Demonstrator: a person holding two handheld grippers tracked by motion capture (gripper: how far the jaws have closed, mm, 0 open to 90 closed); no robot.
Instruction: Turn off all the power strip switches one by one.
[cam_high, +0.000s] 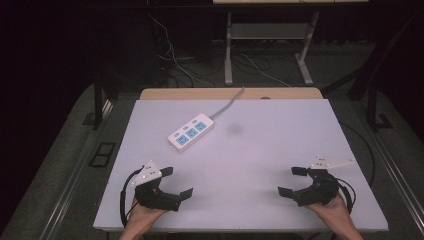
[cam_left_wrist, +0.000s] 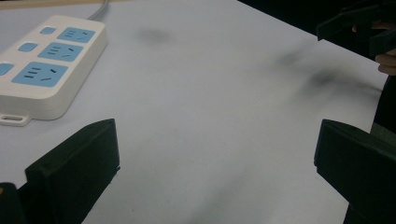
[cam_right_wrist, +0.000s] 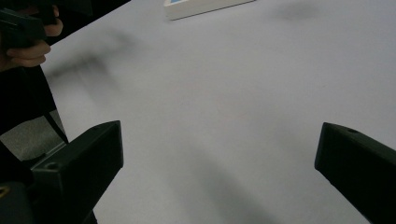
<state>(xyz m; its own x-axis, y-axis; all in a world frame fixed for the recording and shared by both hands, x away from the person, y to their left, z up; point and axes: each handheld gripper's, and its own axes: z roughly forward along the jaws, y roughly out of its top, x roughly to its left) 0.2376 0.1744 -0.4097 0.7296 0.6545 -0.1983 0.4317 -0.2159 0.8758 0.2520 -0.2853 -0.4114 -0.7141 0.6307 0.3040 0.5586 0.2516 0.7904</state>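
Two grippers sit in your hands near the table's close edge, and both have their jaws spread wide with nothing between them. Your left gripper (cam_high: 176, 182) hangs over the white table (cam_high: 260, 150) at the near left corner, its grey three-cornered plate on top and its cable looping back beside your wrist. Your right gripper (cam_high: 292, 181) mirrors it at the near right corner, well apart from the left one, with its jaws turned inward toward the middle of the table.

Ahead of your left gripper, and slightly to its right in the high view, lies the white power strip (cam_high: 191, 132) with three blue socket faces. It rests flat on the table, set at a slant, and its grey cord (cam_high: 227, 106) runs away from it over the far edge of the table. From your left gripper view, the power strip (cam_left_wrist: 44, 65) lies beyond the left jaw and apart from it, not touched by either jaw. Bare white table shows between the two jaws there, and your other hand with its gripper appears far off at the upper right.

From your right gripper view, only a corner of the power strip (cam_right_wrist: 205, 7) shows at the top edge, well ahead of the jaws. Your left hand (cam_right_wrist: 28, 44) shows at the upper left.
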